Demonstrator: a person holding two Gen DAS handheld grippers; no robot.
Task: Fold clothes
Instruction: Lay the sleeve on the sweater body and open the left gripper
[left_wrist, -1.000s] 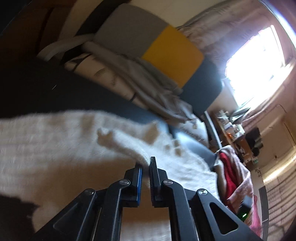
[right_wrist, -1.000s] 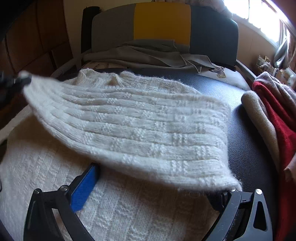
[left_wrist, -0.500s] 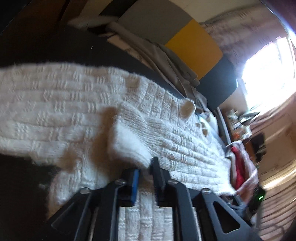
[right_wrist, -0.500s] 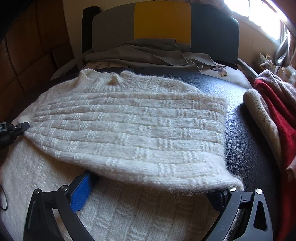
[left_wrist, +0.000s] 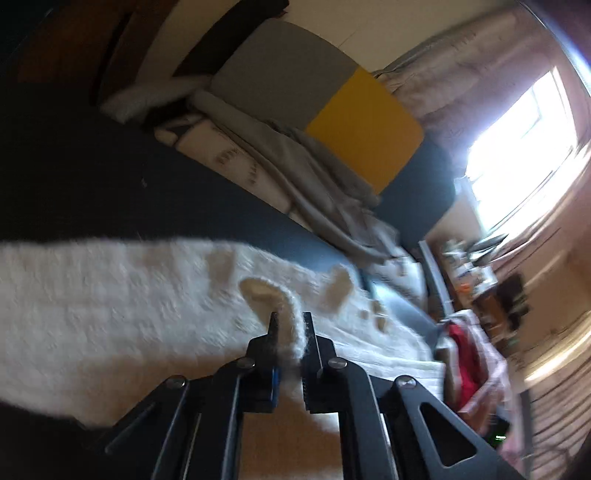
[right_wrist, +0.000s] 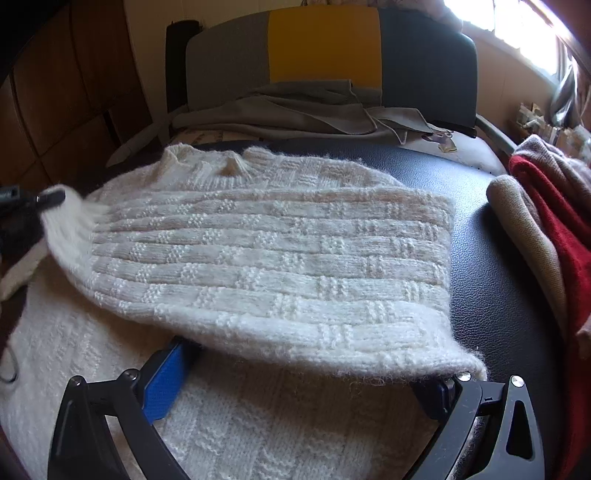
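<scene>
On the black table (right_wrist: 491, 295) lies one cream knitted sweater (right_wrist: 266, 258), spread flat, with one sleeve (right_wrist: 258, 280) folded across its body. Left gripper (left_wrist: 290, 325): clenched on a fold of the sweater's knit at the sleeve cuff, its jaws having just closed after a brief opening; the cuff end is lifted off the table at the left edge of the right-wrist view. Right gripper (right_wrist: 299, 373): jaws spread wide, resting on the sweater's lower body, the folded sleeve's edge lying over both fingertips. Beside the sweater, to the right, sits one pile of clothes (right_wrist: 543, 229), red and beige. Behind stands one chair (right_wrist: 325, 51).
</scene>
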